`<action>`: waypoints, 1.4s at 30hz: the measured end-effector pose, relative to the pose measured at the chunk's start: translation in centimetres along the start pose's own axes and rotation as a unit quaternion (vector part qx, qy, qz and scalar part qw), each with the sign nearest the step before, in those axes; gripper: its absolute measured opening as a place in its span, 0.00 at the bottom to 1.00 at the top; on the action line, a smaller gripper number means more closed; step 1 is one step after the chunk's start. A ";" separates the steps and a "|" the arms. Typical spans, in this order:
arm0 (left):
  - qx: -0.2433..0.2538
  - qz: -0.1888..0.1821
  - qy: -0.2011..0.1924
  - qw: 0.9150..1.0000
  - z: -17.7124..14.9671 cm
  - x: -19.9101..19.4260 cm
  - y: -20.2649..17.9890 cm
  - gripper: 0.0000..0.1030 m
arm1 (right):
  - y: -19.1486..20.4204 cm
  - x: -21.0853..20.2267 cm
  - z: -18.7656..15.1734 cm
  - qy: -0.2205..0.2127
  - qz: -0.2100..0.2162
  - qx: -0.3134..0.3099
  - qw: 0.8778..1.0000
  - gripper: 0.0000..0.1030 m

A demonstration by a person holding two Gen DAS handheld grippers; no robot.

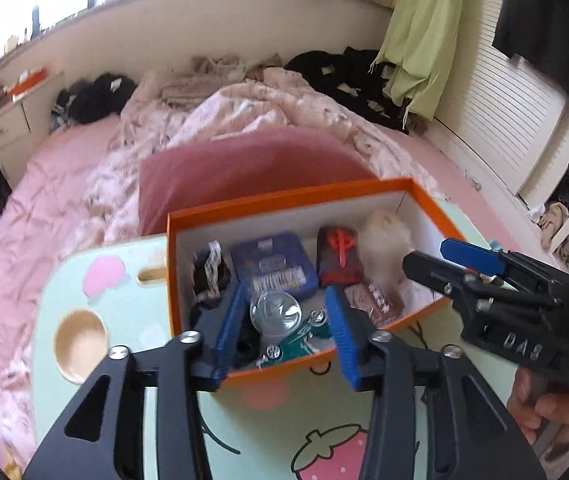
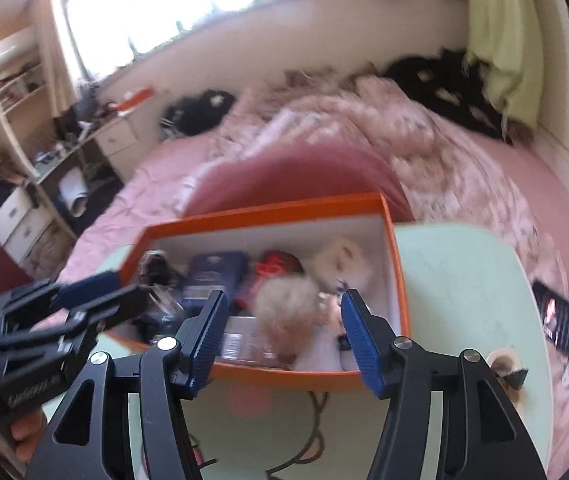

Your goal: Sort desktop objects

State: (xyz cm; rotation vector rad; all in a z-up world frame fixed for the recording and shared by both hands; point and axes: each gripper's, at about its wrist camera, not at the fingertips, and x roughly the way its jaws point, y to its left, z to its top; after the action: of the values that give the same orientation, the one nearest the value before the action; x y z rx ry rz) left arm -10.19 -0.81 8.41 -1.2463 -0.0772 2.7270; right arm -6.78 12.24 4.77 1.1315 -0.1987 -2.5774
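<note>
An orange box [image 1: 284,197] with white walls stands on a mint-green lap table [image 1: 124,312]. It holds a blue tin [image 1: 272,266], a dark red item [image 1: 338,256], a white fluffy toy [image 1: 384,232], a clear glass ball [image 1: 278,312] and a green toy car [image 1: 296,346]. My left gripper [image 1: 284,322] hangs over the box's near edge. Its blue pads stand apart on either side of the ball and do not touch it. My right gripper [image 2: 284,320] is open over the box [image 2: 264,211], above a beige pompom [image 2: 284,312] that no pad touches. It also shows at the box's right end [image 1: 432,260].
The table has a round cup hollow [image 1: 80,344] on its left side. A phone [image 2: 560,320] and a small dark-tipped object [image 2: 510,370] lie on its right side. Behind the box are a dark pink cushion [image 1: 244,168] and a bed with rumpled pink bedding [image 1: 244,120].
</note>
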 end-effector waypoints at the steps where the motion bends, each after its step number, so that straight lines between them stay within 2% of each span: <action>1: -0.003 -0.004 -0.004 1.000 -0.5 -0.1 0.2 0.50 | -0.1 -0.3 -0.3 -0.008 0.005 -0.001 1.000 0.57; 4: -0.014 -0.013 -0.020 1.000 -1.7 -1.6 0.9 0.55 | 0.3 -2.4 -1.7 -0.033 -0.019 -0.014 0.999 0.66; 6: -0.015 -0.023 -0.042 0.999 -2.2 -3.4 1.2 0.59 | 1.1 -4.2 -3.1 -0.048 -0.017 -0.027 0.998 0.74; 8: -0.018 -0.026 -0.063 0.998 -2.8 -5.4 1.5 0.70 | 1.8 -5.6 -4.4 -0.044 0.021 -0.017 0.999 0.81; 10: -0.025 -0.030 -0.077 0.996 -3.3 -6.9 1.7 0.71 | 2.9 -6.5 -5.9 -0.036 0.070 -0.009 0.997 0.83; 12: -0.032 -0.046 -0.081 0.995 -3.9 -7.7 1.9 0.71 | 4.0 -7.2 -7.3 -0.039 0.088 -0.019 0.995 0.83; 14: -0.028 -0.075 -0.075 0.994 -4.8 -8.1 1.9 0.71 | 5.3 -7.5 -8.9 -0.045 0.063 -0.038 0.996 0.85; 16: -0.023 -0.077 -0.059 0.995 -5.9 -7.9 1.9 0.71 | 6.0 -7.2 -9.7 -0.044 -0.003 -0.076 0.996 0.87; 17: -0.020 -0.073 -0.052 0.996 -6.3 -7.7 1.9 0.71 | 6.2 -6.6 -9.9 -0.039 -0.054 -0.095 0.993 0.87; 19: -0.016 -0.072 -0.042 0.996 -7.1 -7.3 1.8 0.71 | 6.0 -5.4 -10.2 -0.017 -0.123 -0.116 0.985 0.87; 20: -0.015 -0.074 -0.035 0.997 -7.4 -6.9 1.7 0.71 | 5.9 -4.9 -10.3 -0.008 -0.134 -0.121 0.984 0.87; 23: -0.008 -0.073 -0.012 0.997 -8.4 -5.8 1.1 0.71 | 4.5 -3.2 -10.8 0.037 -0.138 -0.103 0.984 0.87; 25: 0.002 -0.055 0.017 0.998 -9.2 -4.4 0.6 0.71 | 3.5 -2.2 -11.1 0.064 -0.132 -0.082 0.986 0.87; 28: 0.021 -0.021 0.049 0.998 -10.2 -2.7 -0.5 0.71 | 2.7 -2.0 -11.2 0.068 -0.135 -0.068 0.986 0.93; 29: 0.027 -0.016 0.056 0.998 -10.6 -2.3 -0.8 0.71 | 2.2 -2.0 -11.2 0.069 -0.142 -0.061 0.986 0.99; 32: 0.050 0.003 0.077 0.996 -11.5 -1.1 -2.2 0.71 | 1.6 -2.1 -11.5 0.057 -0.146 -0.048 0.986 1.00; 35: 0.053 0.001 0.069 0.996 -12.0 -1.0 -3.2 0.82 | 1.8 -2.4 -11.8 0.057 -0.146 -0.050 0.986 1.00; 39: 0.049 0.007 0.066 0.997 -12.1 -1.0 -3.2 0.91 | 1.7 -2.2 -11.7 0.063 -0.139 -0.057 0.987 1.00; 40: 0.037 0.012 0.070 0.997 -12.1 -0.8 -2.8 1.00 | 1.6 -2.0 -11.6 0.062 -0.138 -0.056 0.987 1.00; 42: 0.029 0.015 0.068 0.997 -12.4 -0.7 -2.5 1.00 | 1.7 -2.1 -11.7 0.057 -0.141 -0.057 0.987 1.00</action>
State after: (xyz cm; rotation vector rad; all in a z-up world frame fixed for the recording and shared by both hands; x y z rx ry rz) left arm -0.10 1.43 1.12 -1.4243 0.0366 2.6401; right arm 3.53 11.38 -1.25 1.3421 0.1453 -2.7105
